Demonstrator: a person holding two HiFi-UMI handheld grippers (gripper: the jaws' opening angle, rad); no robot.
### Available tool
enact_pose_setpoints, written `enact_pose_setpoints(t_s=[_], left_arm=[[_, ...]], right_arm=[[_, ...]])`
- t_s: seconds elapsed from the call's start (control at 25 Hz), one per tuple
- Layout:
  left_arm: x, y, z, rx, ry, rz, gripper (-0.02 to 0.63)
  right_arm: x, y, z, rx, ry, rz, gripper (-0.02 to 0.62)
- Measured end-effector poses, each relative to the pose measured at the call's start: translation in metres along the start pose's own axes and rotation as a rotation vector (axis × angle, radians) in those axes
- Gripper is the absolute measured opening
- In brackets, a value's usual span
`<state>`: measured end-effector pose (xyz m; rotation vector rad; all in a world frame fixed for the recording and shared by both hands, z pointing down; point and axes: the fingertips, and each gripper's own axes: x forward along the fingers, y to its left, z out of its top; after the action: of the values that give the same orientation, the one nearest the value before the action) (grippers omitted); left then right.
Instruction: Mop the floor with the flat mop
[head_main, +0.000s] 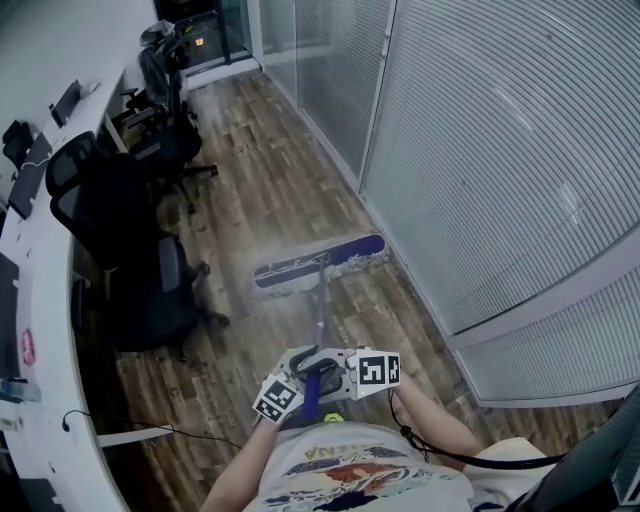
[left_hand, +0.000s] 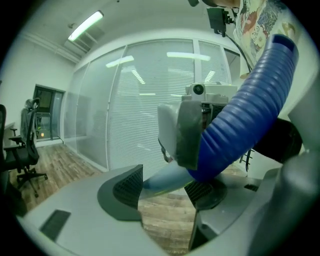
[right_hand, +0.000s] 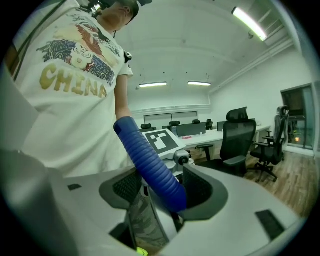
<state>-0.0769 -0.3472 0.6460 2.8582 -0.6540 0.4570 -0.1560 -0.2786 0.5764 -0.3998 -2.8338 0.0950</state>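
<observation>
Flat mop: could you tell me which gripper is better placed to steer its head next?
Probably left: the left gripper clamps the pale shaft below the blue ribbed grip, nearer the mop head; the right gripper holds that grip higher up.

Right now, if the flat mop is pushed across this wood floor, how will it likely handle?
The flat mop lies wide and flat on the floor, so it probably glides without tipping. The slim straight handle looks stiff and likely light. The ribbed blue grip should resist slipping in the jaws.
</observation>
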Motion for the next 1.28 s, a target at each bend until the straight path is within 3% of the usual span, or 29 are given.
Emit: enact_pose_setpoints(t_s=[0.44, 0.8, 1.04, 1.28], left_arm=[[0.038, 0.150, 0.028, 0.090, 0.066, -0.092, 0.229], [0.069, 0.245, 0.042, 0.127, 0.087, -0.153, 0.229], [0.073, 0.287, 0.044, 0.135, 0.114, -0.181, 0.229], [0.068, 0.288, 0.043, 0.115, 0.132, -0.163, 0.229]], right_arm=[[-0.018, -0.165, 0.013, 0.054, -0.009, -0.128, 0.249], [-0.032, -0.271, 0.013, 0.079, -0.002, -0.221, 0.249], [-0.029, -0.315, 0.015, 0.090, -0.004, -0.264, 0.249], [-0.027, -0.313, 0.020, 0.091, -0.010, -0.256, 0.250]])
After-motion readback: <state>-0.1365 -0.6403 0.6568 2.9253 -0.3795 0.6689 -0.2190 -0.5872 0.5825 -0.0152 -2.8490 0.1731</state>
